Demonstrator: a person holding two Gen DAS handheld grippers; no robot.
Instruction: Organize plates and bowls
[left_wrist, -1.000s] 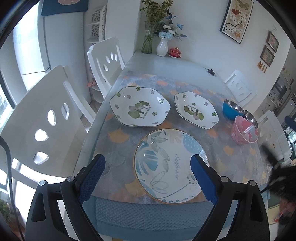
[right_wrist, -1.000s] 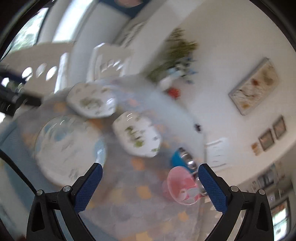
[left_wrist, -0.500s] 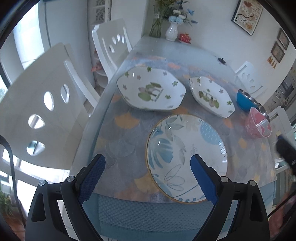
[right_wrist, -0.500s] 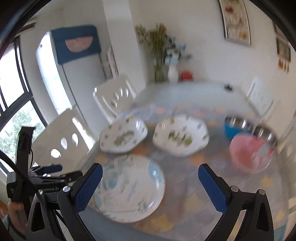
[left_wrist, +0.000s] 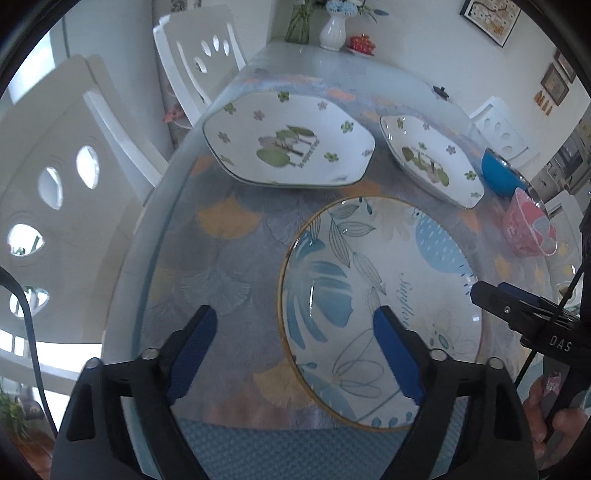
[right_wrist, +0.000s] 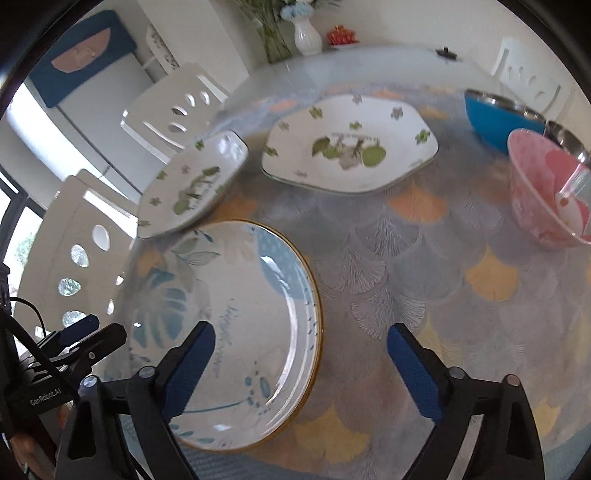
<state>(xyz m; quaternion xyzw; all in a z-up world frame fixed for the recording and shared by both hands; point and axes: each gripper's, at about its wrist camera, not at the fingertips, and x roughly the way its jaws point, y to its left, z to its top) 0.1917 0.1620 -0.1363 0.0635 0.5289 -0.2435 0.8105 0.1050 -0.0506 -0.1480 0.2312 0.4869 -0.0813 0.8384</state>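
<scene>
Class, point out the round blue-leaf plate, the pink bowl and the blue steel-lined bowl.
Round blue-leaf plate (left_wrist: 380, 295): left wrist view, plate centre.
Pink bowl (right_wrist: 535, 206): right wrist view, outer wall.
Blue steel-lined bowl (right_wrist: 491, 122): right wrist view, blue outer side.

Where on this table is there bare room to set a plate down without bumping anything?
The widest bare patch lies between the round leaf plate and the pink bowl, in front of the right hexagonal plate. A narrower strip runs left of the round plate along the table edge. It is crowded where the left hexagonal plate nearly meets the round plate, and around the blue bowl.
</scene>
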